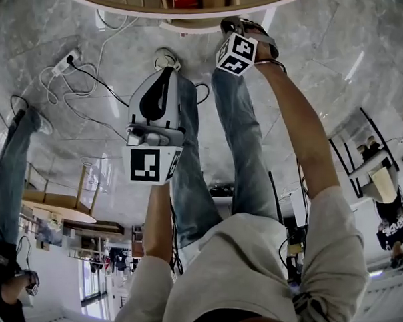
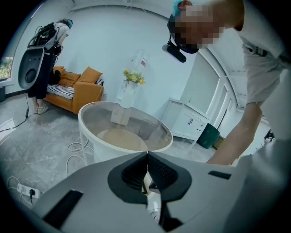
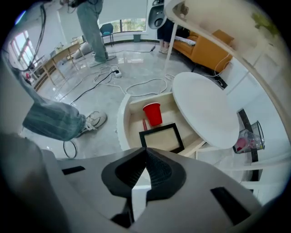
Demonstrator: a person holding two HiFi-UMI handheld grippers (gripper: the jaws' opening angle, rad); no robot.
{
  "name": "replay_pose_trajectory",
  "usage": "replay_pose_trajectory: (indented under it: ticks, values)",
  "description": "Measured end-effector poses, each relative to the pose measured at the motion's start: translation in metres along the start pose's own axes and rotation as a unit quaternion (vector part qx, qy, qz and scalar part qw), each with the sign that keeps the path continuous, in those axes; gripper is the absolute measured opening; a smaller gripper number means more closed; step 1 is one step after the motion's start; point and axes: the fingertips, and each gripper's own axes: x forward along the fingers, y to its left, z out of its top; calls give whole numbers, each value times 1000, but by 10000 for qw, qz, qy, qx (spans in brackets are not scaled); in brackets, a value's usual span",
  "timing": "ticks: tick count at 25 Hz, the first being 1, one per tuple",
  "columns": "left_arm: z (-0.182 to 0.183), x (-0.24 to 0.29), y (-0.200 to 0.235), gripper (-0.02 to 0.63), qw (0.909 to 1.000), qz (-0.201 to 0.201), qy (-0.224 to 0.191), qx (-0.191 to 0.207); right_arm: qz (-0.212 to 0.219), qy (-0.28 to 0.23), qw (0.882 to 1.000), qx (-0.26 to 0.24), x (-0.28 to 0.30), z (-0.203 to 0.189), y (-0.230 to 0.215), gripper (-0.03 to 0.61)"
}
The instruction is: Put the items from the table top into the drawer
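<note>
In the right gripper view the open drawer [image 3: 123, 119] of the round white table [image 3: 204, 109] lies below me. In it are a red cup [image 3: 153, 113], a thin red item beside the cup, and a black picture frame [image 3: 161, 139]. My right gripper [image 3: 146, 154] hangs above the drawer, pointing steeply down, shut with nothing between its jaws. Its marker cube [image 1: 237, 53] shows in the head view near the table edge [image 1: 201, 10]. My left gripper [image 2: 147, 157] is shut and empty too, aimed at the glass-topped round table [image 2: 86, 125] with a flower vase [image 2: 132, 79].
Cables and a power strip [image 1: 67, 61] lie on the marble floor. My own legs and a shoe [image 3: 93, 120] stand close to the drawer. Another person [image 2: 43, 59], an orange sofa [image 2: 77, 88], a white cabinet [image 2: 188, 123] and a green bin [image 2: 209, 135] are farther off.
</note>
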Motion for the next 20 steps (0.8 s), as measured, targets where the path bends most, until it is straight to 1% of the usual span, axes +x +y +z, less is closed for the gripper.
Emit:
replay_pose_trajectory:
  ticks: [4, 6, 8, 10, 14, 17, 20]
  values:
    - [8, 3, -12, 15, 9999, -96, -2, 75, -93, -449, 9964, 707, -25, 9, -5, 25]
    - [11, 2, -14, 15, 9999, -125, -15, 110, -175, -757, 9906, 1125, -42, 18, -9, 25]
    - [15, 1, -17, 15, 9998, -136, -3, 140, -233, -1072, 9814, 1574, -63, 25, -12, 25]
    - [20, 0, -21, 15, 9997, -155, 4, 183, -277, -1390, 9698, 1987, -88, 29, -16, 25]
    - [40, -2, -29, 15, 9992, -242, -31, 329, -407, -1952, 9454, 2578, -146, 33, -25, 25]
    - [61, -6, -33, 15, 9986, -265, -65, 448, -572, -2324, 9230, 3012, -193, 34, -38, 24]
    - [84, -12, -39, 15, 9980, -240, -124, 566, -767, -2586, 8986, 3461, -245, 35, -57, 23]
